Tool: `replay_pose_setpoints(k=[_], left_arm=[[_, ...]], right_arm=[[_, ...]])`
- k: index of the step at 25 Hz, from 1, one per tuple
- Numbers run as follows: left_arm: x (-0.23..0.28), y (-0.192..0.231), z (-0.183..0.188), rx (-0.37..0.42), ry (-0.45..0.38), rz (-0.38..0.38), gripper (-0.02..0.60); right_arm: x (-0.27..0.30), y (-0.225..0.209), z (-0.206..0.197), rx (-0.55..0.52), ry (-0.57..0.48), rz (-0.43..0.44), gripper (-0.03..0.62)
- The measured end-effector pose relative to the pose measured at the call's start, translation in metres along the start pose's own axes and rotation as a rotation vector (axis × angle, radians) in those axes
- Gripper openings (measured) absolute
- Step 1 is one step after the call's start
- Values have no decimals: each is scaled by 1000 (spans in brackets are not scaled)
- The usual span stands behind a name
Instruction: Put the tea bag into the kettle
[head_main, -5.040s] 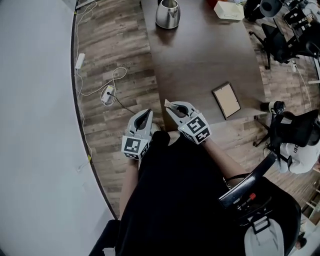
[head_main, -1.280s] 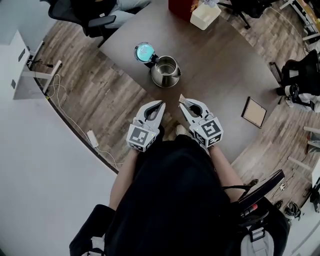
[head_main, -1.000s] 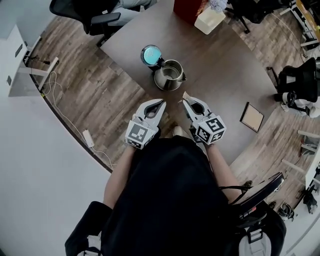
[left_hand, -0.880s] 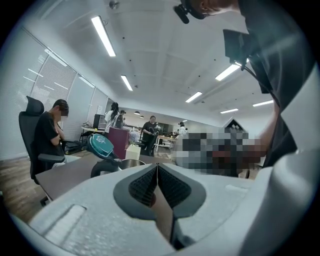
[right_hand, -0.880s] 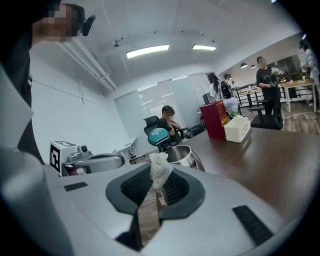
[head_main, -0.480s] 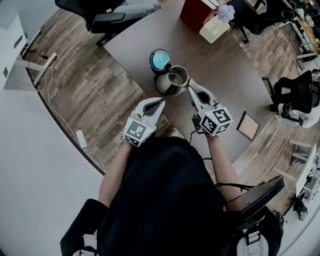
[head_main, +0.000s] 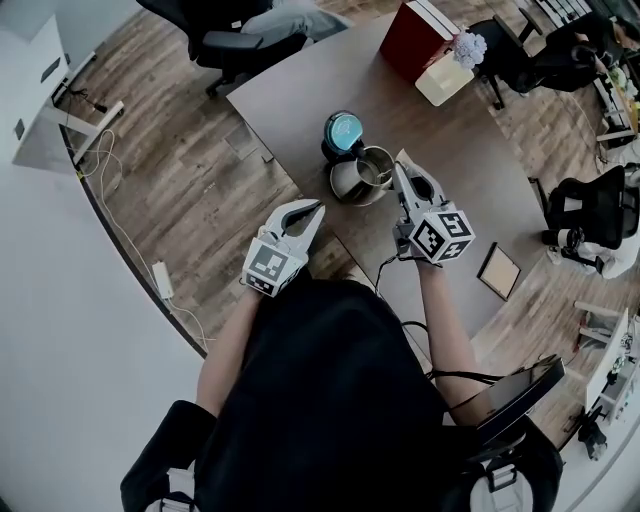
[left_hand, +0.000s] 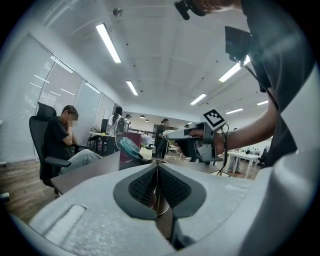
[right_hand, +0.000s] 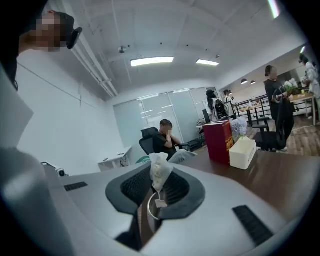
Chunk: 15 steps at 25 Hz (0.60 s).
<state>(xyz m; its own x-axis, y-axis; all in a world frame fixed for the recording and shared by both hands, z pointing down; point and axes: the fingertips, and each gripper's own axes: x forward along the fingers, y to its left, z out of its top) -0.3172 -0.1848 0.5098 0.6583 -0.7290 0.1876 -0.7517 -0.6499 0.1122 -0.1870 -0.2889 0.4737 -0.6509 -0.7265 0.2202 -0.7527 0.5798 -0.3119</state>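
Right gripper (head_main: 402, 165) has gone from the near table edge, close to the body, up to the kettle (head_main: 358, 182). Its tips with the tea bag (right_hand: 161, 169) are now at the rim of the open mouth. Left gripper (head_main: 311, 209), level with it earlier, now trails behind.

There is one kettle (head_main: 360, 178) on the one tabletop (head_main: 460, 170), with one blue-lined lid (head_main: 345, 130) at its eleven o'clock. There is one tea bag (right_hand: 161, 169). The tools number two: one left tool (head_main: 318, 208) at the kettle's seven o'clock and one right tool (head_main: 402, 165) at its three o'clock. Towards one o'clock sit one red box (head_main: 418, 35) and one white tissue box (head_main: 445, 80). One picture frame (head_main: 497, 270) lies at four o'clock. One power strip (head_main: 160, 278) lies on the floor (head_main: 200, 190) at eight o'clock.
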Motion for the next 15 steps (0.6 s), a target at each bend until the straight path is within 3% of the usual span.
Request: replay_pose_setpoints(k=[7,15], left_arm=[[-11,15,-5,-16,-2,4,6],[-21,30,-14,-42,-3,11,6]], right_arm=[[14,-12,-33,-28,130,-51,58],[36,-15,-60,-211,304,-83,58]])
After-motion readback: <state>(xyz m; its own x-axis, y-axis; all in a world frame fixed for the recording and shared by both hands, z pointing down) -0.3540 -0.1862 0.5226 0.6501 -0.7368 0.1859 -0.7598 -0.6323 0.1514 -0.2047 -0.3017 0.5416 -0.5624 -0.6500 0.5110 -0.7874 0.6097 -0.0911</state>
